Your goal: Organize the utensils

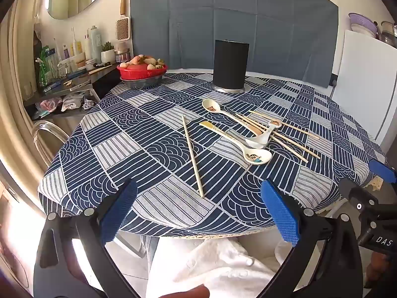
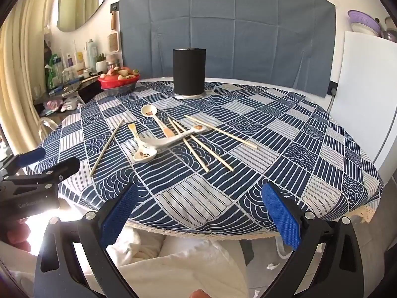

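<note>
Both the left gripper [image 1: 198, 213] and right gripper [image 2: 199, 214] hang wide apart, empty, at the near edge of the blue patterned tablecloth [image 2: 273, 129]. White ceramic spoons [image 2: 158, 139] and wooden chopsticks [image 2: 198, 146] lie scattered mid-table, nothing blocking them. The black cylindrical holder [image 2: 189, 70] stands behind them, a red fruit basket [image 2: 117, 80] to its left.
</note>
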`<move>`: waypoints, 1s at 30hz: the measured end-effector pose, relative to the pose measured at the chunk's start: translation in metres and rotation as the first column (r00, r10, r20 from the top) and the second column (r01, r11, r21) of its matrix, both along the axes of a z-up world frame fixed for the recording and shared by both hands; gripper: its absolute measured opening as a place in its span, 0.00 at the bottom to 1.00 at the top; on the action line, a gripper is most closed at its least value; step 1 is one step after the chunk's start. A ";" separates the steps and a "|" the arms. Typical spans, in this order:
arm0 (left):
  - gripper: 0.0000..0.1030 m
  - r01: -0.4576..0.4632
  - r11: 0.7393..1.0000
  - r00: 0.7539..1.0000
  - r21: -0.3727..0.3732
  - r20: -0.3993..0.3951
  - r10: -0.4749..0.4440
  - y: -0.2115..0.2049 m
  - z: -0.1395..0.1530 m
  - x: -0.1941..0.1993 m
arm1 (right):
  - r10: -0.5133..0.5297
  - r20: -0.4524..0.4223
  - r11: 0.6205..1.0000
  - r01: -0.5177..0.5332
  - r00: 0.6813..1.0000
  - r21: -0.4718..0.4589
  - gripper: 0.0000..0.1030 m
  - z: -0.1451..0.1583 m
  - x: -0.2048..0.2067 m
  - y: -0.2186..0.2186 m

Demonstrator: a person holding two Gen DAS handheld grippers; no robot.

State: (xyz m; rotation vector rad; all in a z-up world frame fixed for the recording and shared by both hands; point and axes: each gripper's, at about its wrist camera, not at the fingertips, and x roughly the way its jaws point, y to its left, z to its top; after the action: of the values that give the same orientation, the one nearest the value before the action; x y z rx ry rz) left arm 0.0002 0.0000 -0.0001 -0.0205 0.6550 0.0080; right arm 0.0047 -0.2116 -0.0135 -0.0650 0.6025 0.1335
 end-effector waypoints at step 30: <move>0.95 -0.001 1.000 1.000 -0.002 -0.008 0.001 -0.004 -0.009 0.000 | 0.005 0.000 1.000 -0.005 1.000 0.001 0.93 0.001 -0.001 0.001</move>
State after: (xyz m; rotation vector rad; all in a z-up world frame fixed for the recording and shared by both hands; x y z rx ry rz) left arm 0.0006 -0.0037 -0.0087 -0.0233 0.6634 0.0086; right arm 0.0041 -0.2109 -0.0129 -0.0654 0.6024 0.1383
